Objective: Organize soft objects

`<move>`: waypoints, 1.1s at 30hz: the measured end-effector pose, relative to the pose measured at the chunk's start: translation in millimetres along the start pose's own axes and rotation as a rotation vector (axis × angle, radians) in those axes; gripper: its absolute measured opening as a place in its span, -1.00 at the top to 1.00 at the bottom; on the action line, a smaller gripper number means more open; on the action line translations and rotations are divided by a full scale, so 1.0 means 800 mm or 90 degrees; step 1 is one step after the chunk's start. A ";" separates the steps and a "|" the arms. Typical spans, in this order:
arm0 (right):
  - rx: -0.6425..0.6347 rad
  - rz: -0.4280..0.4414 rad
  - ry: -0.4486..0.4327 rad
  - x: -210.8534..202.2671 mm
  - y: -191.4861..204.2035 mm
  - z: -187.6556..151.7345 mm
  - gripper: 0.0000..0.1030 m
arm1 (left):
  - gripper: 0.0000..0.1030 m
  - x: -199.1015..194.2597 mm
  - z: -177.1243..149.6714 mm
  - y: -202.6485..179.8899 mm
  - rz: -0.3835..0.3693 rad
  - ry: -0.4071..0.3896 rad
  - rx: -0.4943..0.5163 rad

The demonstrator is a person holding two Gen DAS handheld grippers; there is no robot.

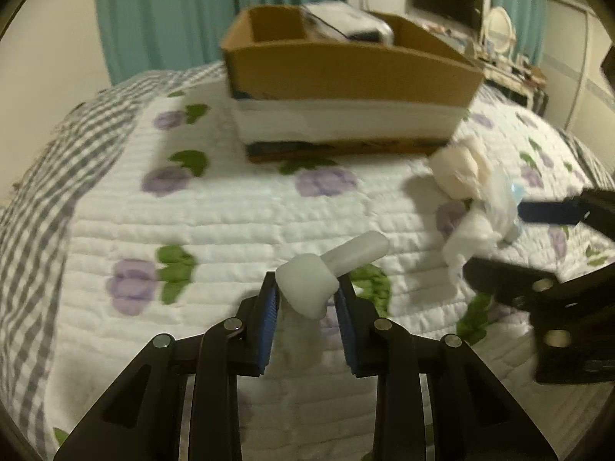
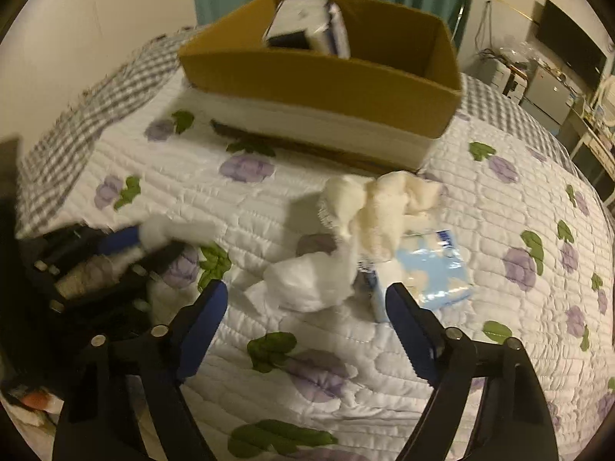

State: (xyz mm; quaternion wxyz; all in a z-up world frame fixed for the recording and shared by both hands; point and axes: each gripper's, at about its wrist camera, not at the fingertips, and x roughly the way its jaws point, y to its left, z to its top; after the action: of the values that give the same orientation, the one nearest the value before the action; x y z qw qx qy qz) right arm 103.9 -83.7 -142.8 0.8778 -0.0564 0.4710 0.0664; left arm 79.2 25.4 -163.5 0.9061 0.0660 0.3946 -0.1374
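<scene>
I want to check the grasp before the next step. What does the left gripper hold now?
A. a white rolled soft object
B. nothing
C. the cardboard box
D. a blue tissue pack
A: the left gripper has its fingers closed on the white rolled soft object.

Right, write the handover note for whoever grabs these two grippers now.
Left gripper: shut on a white foam piece, held above the quilt.
Right gripper: open, holding nothing, fingers either side of the pile's near edge.
On the quilt: a white cloth, a cream towel and a light blue packet, bunched together just in front of the cardboard box.
Done: one wrapped pack already sits in the box.
Left: drop the foam piece in the box, then probably pick up the cloth, towel and packet one by one.
</scene>
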 end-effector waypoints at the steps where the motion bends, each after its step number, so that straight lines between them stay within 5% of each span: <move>1: -0.004 0.001 0.009 0.006 0.002 0.001 -0.43 | 0.45 -0.002 0.001 0.005 0.001 -0.003 -0.006; 13: -0.010 -0.017 0.060 0.046 0.010 0.014 0.23 | 0.45 -0.009 -0.002 0.014 -0.002 -0.007 -0.028; 25: -0.013 0.034 -0.055 -0.068 0.005 0.013 0.24 | 0.45 -0.080 0.028 0.003 0.007 -0.062 -0.027; 33: -0.019 0.049 -0.179 -0.158 -0.028 0.086 0.24 | 0.45 -0.135 0.105 -0.020 0.006 -0.139 0.010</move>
State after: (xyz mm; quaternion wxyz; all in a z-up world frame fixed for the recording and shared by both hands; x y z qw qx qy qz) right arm 95.1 -102.3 1.3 0.9309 -0.0416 0.3444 0.1145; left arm 63.0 12.3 -27.5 0.9437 0.0598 0.2923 -0.1426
